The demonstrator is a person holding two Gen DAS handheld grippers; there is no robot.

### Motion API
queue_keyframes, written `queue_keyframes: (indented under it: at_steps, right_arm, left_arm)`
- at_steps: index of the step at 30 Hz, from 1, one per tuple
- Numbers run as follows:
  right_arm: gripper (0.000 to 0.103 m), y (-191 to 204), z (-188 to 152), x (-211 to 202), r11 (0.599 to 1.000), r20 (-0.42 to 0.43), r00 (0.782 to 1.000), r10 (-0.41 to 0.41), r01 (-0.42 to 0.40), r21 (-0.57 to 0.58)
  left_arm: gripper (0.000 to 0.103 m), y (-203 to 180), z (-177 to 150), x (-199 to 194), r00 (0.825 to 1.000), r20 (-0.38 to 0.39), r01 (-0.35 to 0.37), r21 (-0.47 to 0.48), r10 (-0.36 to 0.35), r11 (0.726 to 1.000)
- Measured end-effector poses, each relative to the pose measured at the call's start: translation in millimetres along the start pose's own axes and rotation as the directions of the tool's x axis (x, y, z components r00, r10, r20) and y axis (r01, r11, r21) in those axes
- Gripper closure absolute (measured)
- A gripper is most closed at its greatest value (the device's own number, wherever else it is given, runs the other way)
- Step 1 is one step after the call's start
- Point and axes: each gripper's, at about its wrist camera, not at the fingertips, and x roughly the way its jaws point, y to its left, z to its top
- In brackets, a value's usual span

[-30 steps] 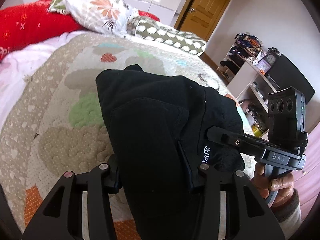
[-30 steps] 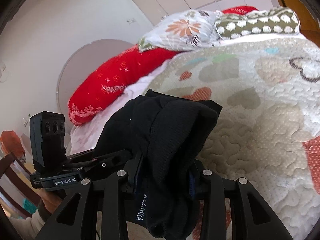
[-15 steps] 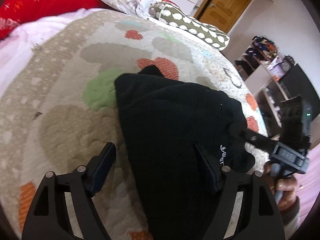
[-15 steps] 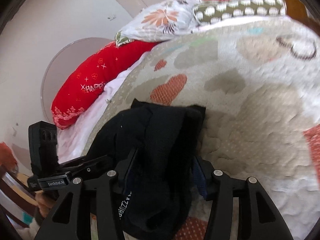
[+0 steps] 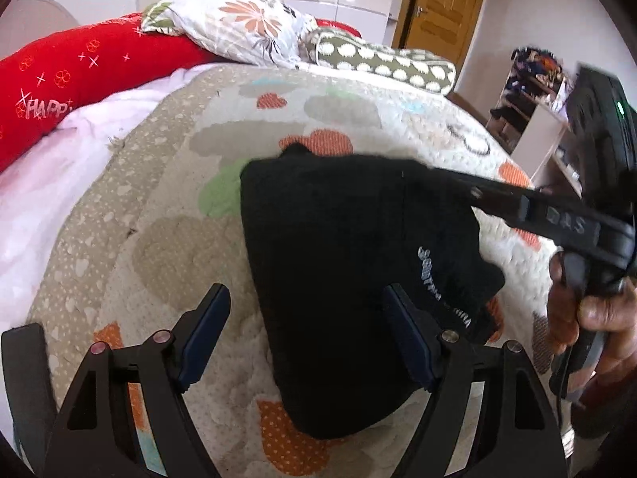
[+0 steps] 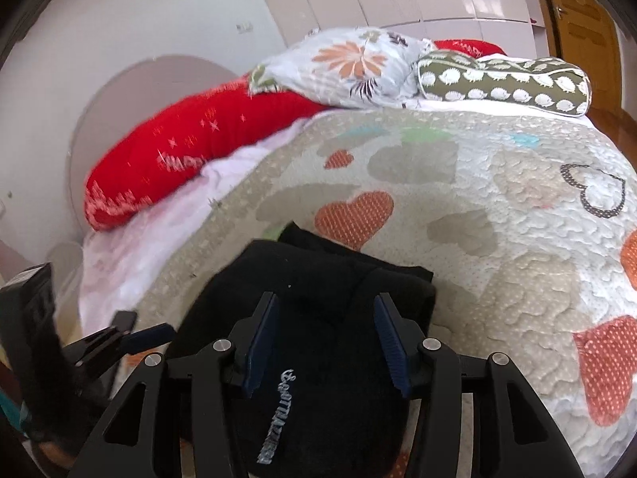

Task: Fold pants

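Left wrist view: the black pants [image 5: 350, 279] lie folded into a compact bundle on the quilted bedspread [image 5: 167, 247], near the foot edge of the bed. The left gripper [image 5: 306, 334] has its fingers [image 5: 207, 330] spread wide; one finger stands over bare quilt beside the bundle, the other over the pants' near side, and neither pinches the cloth. White lettering runs along the bundle's right side but is too distorted to read. The right gripper [image 5: 458, 183] reaches in from the right, its tip at the bundle's far right corner; its body bears the letters "DAS", and the right hand [image 5: 589, 318] grips its handle. From here I cannot tell how its fingers stand. At the head of the bed lie a red pillow [image 5: 79, 75] with "HAPP" stitched on it, a floral pillow [image 5: 239, 28] and a green spotted bolster [image 5: 382, 63]. A wooden door [image 5: 442, 0] and a cluttered shelf unit [image 5: 533, 95] stand beyond the bed.

Right wrist view: the right gripper [image 6: 324, 340] hangs over the pants [image 6: 318, 302] with its fingers [image 6: 388, 342] apart, the cloth lying between and beneath them, ungripped. White embroidered lettering [image 6: 274, 418] shows on the near fold, not clearly readable. The left gripper [image 6: 135, 336] sits at the bundle's left side. The same red pillow [image 6: 191, 139], floral pillow [image 6: 350, 67] and bolster [image 6: 505, 83] line the head edge.
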Motion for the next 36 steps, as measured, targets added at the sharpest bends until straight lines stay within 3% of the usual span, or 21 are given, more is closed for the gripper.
queue_keyframes:
  at_steps: [3, 8, 12, 17, 21, 25, 28, 36]
  right_arm:
    - [0.053, -5.0, -0.6, 16.9, 0.999, -0.029, 0.998, -0.051, 0.050, -0.004]
    - [0.051, -13.1, -2.0, 34.4, 0.999, -0.057, 0.997, -0.051, 0.051, -0.007]
    - [0.050, -6.5, -1.6, 24.2, 0.996, -0.057, 0.996, -0.072, 0.069, -0.049]
    - [0.037, 5.3, -12.5, -5.9, 0.990, -0.023, 0.993, -0.117, 0.115, -0.081]
    - [0.035, 9.7, -29.2, -25.5, 0.989, -0.012, 0.992, -0.128, 0.127, -0.080]
    - [0.035, 10.5, -52.4, -19.8, 0.974, -0.069, 0.974, -0.214, 0.207, -0.093]
    - [0.036, 9.9, -60.7, -13.5, 0.978, -0.094, 0.975, -0.202, 0.196, -0.074]
    - [0.034, 39.7, -58.0, -75.7, 0.984, 0.074, 0.985, -0.157, 0.162, -0.069]
  left_arm:
    - [0.021, 3.4, -3.4, 7.2, 1.000, -0.007, 0.007, -0.021, -0.007, 1.000]
    - [0.014, 6.2, -7.4, 19.2, 1.000, -0.016, 0.013, -0.044, -0.014, 0.999]
    - [0.014, 6.1, -8.1, 17.8, 1.000, -0.015, 0.018, -0.059, -0.018, 0.998]
    - [0.015, 2.7, -10.1, 5.9, 1.000, 0.000, 0.004, -0.057, -0.004, 0.998]
    - [0.015, 2.2, -13.0, -5.8, 1.000, 0.019, -0.008, -0.056, 0.009, 0.998]
    - [0.015, 2.6, -17.9, -16.1, 0.999, 0.039, -0.027, -0.064, 0.029, 0.998]
    - [0.015, 1.5, -21.7, -22.1, 0.998, 0.046, -0.035, -0.067, 0.038, 0.997]
    - [0.015, -4.3, -27.7, -54.1, 0.989, 0.122, -0.076, -0.055, 0.082, 0.996]
